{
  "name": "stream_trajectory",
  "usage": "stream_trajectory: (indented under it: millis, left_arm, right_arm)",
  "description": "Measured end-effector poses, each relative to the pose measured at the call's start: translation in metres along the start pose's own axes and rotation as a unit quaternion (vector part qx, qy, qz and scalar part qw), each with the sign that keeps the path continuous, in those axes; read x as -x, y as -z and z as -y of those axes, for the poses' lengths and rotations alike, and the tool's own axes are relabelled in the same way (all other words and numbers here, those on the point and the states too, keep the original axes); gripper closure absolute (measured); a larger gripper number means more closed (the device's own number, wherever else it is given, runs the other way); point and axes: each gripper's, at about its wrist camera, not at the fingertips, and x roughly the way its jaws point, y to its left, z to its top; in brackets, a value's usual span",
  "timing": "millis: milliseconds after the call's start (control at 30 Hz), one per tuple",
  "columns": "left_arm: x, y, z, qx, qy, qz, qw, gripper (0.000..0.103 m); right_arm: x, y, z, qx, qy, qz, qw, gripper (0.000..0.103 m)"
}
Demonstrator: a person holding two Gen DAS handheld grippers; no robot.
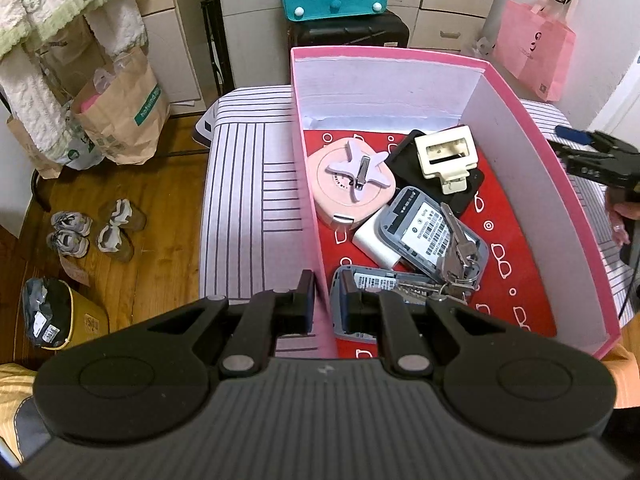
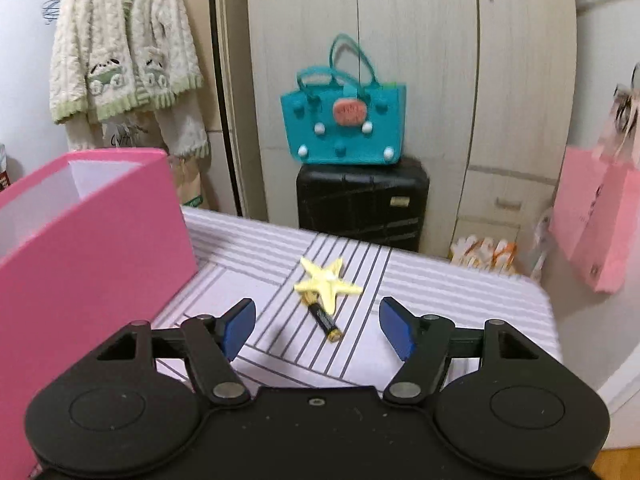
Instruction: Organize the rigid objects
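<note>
while pink box [image 2: 80,248] flanks, yellow star [image 2: 326,280] overlaps battery [image 2: 326,322]

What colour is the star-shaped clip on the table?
Pale yellow star clip, best seen in the right wrist view.

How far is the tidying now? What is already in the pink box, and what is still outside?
Mostly done. In the pink box already lie a pink case, a black slab under a cream clip, two grey devices and keys. The left gripper is shut on the box wall. The right gripper is open and empty. Left on the table: a yellow star and a battery.
</note>
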Motion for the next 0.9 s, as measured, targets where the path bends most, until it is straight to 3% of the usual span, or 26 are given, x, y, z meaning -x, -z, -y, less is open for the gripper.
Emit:
stream_trajectory:
  millis: [233,333,400,433,733,800,900]
  left_arm:
    - [-0.001,0.0,0.001,0.0,-0.001,0.001,1.0,0.091]
    - [-0.001,0.0,0.001,0.002,0.0,0.001,1.0,0.091]
    - [-0.002,0.0,0.001,0.008,0.0,0.001,1.0,0.091]
    - [-0.002,-0.001,0.002,0.006,-0.003,0.001,1.0,0.091]
    - [-0.005,-0.002,0.001,-0.003,0.0,0.002,1.0,0.091]
    - [-0.006,-0.001,0.001,-0.004,-0.001,0.003,1.0,0.091]
    - [-0.006,-0.001,0.001,-0.002,0.0,0.002,1.0,0.091]
  right_arm:
    - [-0.026,0.005,0.002,0.005,0.0,-0.018,1.0,0.032]
    - [-0.033,0.002,0.0,0.014,0.0,-0.03,0.999,0.055]
    - [-0.032,-0.002,-0.001,0.014,-0.008,-0.044,0.999,0.086]
    - [-0.031,-0.003,-0.002,0.007,-0.008,-0.052,0.999,0.091]
    - [-0.03,-0.002,-0.014,0.016,0.005,-0.056,0.998,0.087]
    - [-0.031,-0.002,-0.014,0.013,0.009,-0.053,0.998,0.092]
    - [-0.023,0.0,-0.017,0.005,-0.001,-0.046,0.999,0.092]
